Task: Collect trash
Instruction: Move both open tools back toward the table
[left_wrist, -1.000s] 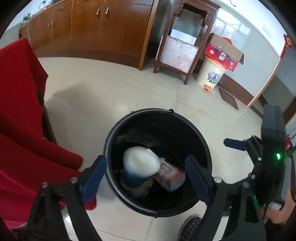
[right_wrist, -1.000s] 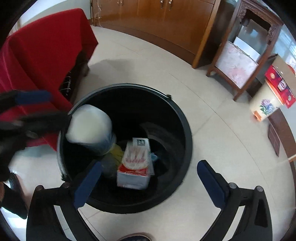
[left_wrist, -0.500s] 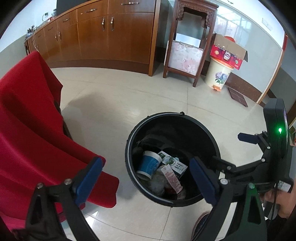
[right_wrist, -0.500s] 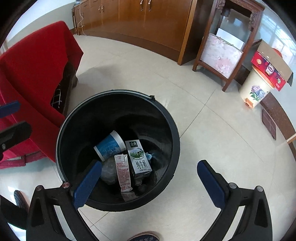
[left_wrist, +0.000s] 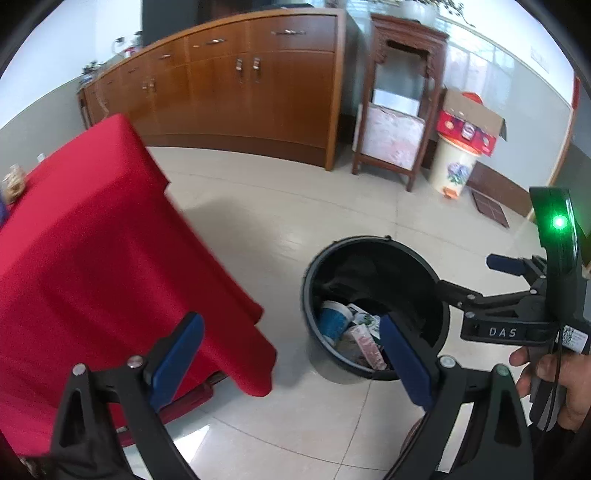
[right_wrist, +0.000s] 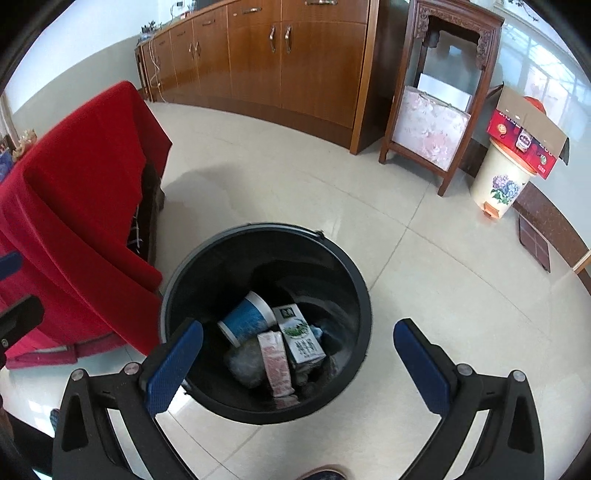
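A black round bin stands on the tiled floor beside a table under a red cloth. Inside it lie a blue and white paper cup on its side, a green milk carton, a pink carton and crumpled clear plastic. My right gripper hangs open above the bin, holding nothing. My left gripper is open and empty too, up and to the left of the bin, over the cloth's corner. The cup also shows there.
Wooden cabinets line the far wall. A carved wooden stand and a floral pedal bin topped by a cardboard box stand at the back right. A hand holds the right gripper. Bare tile lies beyond the black bin.
A second ago the cup was dropping into the bin between my left fingers; now it lies inside. Both grippers have risen and drawn back, and the left one has swung toward the red table.
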